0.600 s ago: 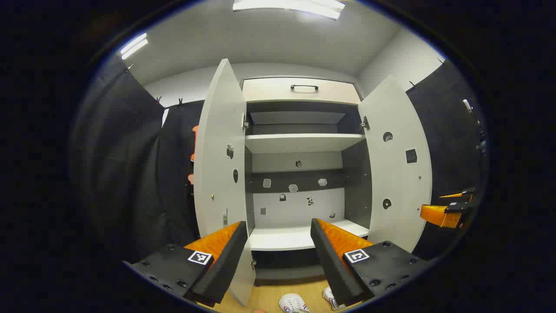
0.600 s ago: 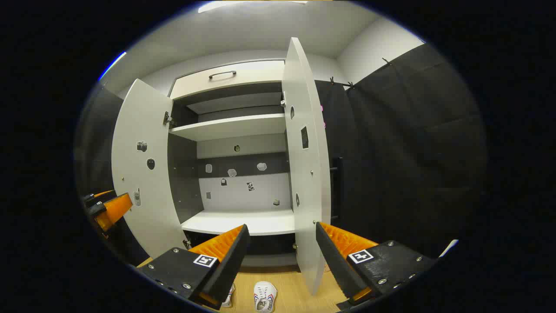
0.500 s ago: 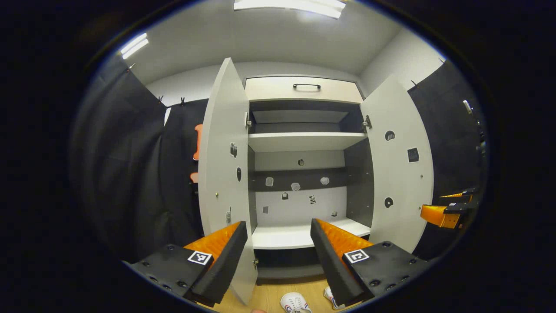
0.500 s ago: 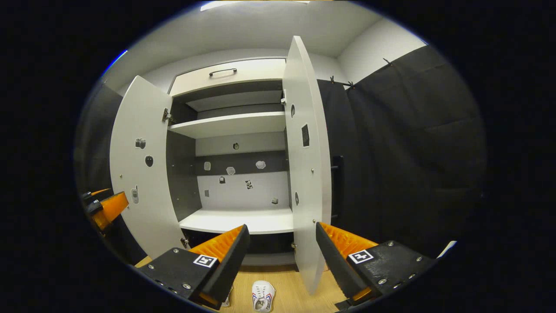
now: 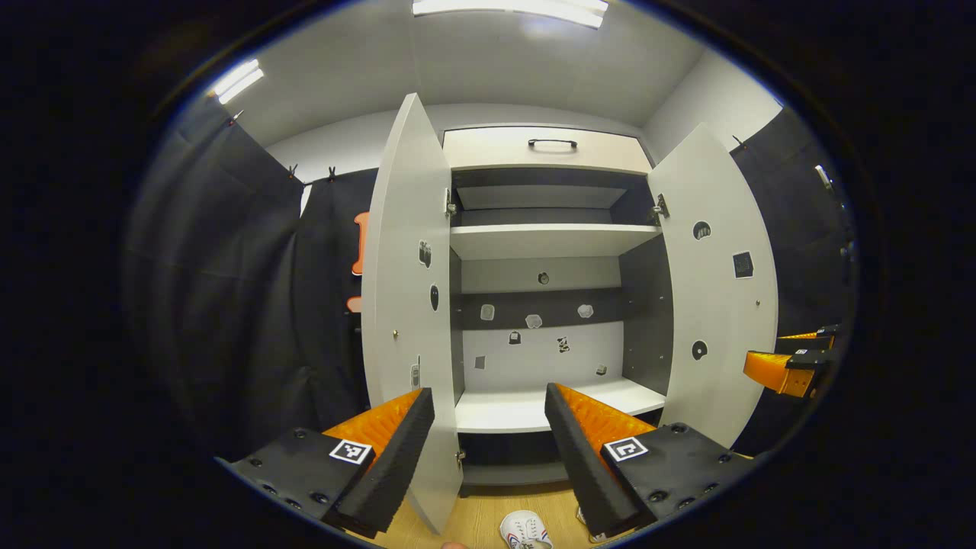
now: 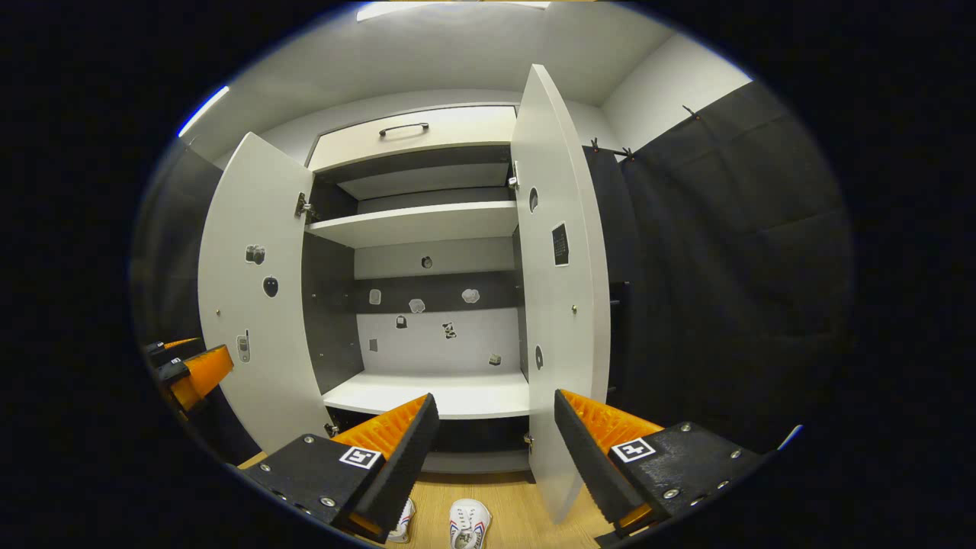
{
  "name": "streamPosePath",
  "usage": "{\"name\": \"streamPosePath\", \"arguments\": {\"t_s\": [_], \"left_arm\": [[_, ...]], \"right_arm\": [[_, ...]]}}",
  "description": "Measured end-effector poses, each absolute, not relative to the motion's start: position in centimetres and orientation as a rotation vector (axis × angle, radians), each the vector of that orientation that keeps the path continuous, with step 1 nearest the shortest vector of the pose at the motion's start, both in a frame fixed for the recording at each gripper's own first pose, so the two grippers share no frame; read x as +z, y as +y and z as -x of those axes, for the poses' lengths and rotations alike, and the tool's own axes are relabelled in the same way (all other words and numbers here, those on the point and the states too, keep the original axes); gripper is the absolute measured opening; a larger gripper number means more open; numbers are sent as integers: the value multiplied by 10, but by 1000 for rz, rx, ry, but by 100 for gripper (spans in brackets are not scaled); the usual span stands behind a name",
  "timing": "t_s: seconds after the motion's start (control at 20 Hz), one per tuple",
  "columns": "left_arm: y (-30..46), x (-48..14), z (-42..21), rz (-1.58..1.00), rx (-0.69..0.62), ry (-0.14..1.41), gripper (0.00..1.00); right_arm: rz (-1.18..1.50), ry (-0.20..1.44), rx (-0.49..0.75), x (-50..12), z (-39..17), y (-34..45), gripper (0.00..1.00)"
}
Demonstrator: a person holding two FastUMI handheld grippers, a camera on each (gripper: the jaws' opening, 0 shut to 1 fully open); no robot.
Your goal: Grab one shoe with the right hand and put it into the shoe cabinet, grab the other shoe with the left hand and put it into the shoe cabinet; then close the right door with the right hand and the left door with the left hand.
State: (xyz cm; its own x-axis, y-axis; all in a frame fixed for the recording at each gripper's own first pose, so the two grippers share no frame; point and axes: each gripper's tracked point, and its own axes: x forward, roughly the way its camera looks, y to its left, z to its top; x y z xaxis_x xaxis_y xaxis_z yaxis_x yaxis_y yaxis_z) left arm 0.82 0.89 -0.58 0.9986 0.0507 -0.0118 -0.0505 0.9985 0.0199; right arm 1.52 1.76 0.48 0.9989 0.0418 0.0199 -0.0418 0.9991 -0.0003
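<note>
Right gripper view: shoes (image 6: 467, 524) before open cabinet (image 6: 415, 221)

- The cabinet (image 5: 545, 152) I'm facing looks like smooth matt white board, with darker matt panels on its inner side walls.
- Its doors, left door (image 5: 408, 305) and right door (image 5: 717, 305), share that flat, unglossy white finish; small sticker-like patches sit on them, too small to judge.
- The handle (image 5: 553, 142) on top looks like dark metal.
- The hinges (image 6: 303, 206) look like bright metal.
- The shelf (image 6: 427, 393) is smooth white with a slight sheen.
- The floor (image 6: 515, 511) reads as pale wood grain, smooth.
- The shoes (image 6: 467, 524) look white and smooth-surfaced; leather or synthetic, I cannot tell.
- The wall (image 6: 724, 267) is matt black cloth, softly creased.
</note>
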Motion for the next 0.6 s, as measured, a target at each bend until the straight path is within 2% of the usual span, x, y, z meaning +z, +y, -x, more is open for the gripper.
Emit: {"name": "streamPosePath", "arguments": {"t_s": [0.3,0.6], "left_arm": [[-4,4,-10,-6,25,-18,95],[2,3,1,-2,0,-31,95]], "right_arm": [[14,-41,41,3,-15,13,94],[18,6,9,-40,-10,22,94]]}}
